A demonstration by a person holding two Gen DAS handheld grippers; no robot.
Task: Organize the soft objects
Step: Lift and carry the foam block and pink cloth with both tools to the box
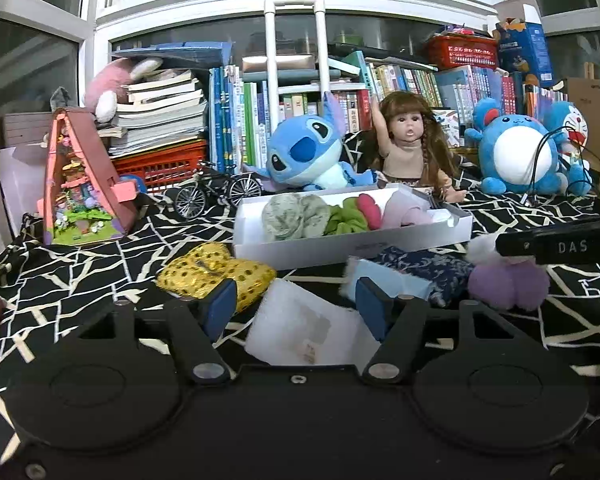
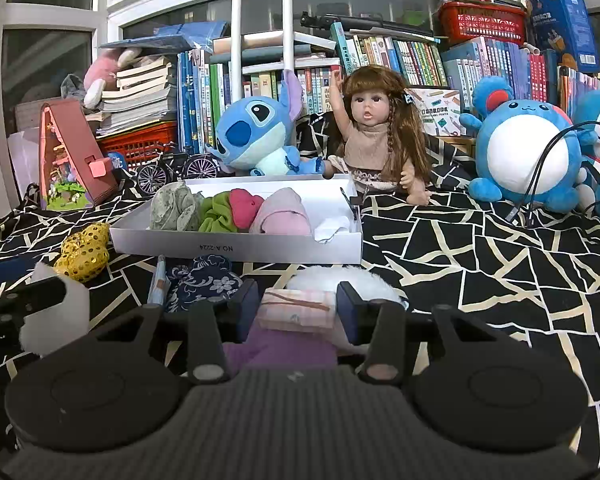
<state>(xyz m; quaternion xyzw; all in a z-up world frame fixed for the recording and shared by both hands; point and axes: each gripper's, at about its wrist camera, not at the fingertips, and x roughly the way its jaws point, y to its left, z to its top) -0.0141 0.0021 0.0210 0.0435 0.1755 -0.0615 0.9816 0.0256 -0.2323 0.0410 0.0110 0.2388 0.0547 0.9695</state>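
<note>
A white box (image 1: 340, 246) (image 2: 236, 246) on the patterned cloth holds grey-green, green, red and pink soft pieces. My left gripper (image 1: 296, 306) is open around a white foam piece (image 1: 300, 328); its pads stand apart from the foam. A gold sequin piece (image 1: 216, 270) (image 2: 85, 254), a light blue pad (image 1: 388, 280) and a navy floral cloth (image 1: 424, 268) (image 2: 202, 280) lie before the box. My right gripper (image 2: 298, 308) is open around a pink plaid pad (image 2: 296, 308) on a white and purple fluffy piece (image 2: 340, 278) (image 1: 508, 284).
A Stitch plush (image 1: 308, 152), a doll (image 1: 410, 140) and a blue round plush (image 1: 516, 152) sit behind the box. A toy bicycle (image 1: 216, 192) and a triangular toy house (image 1: 80, 184) stand at left. Books and red baskets line the back. A black cable (image 2: 540, 172) hangs at right.
</note>
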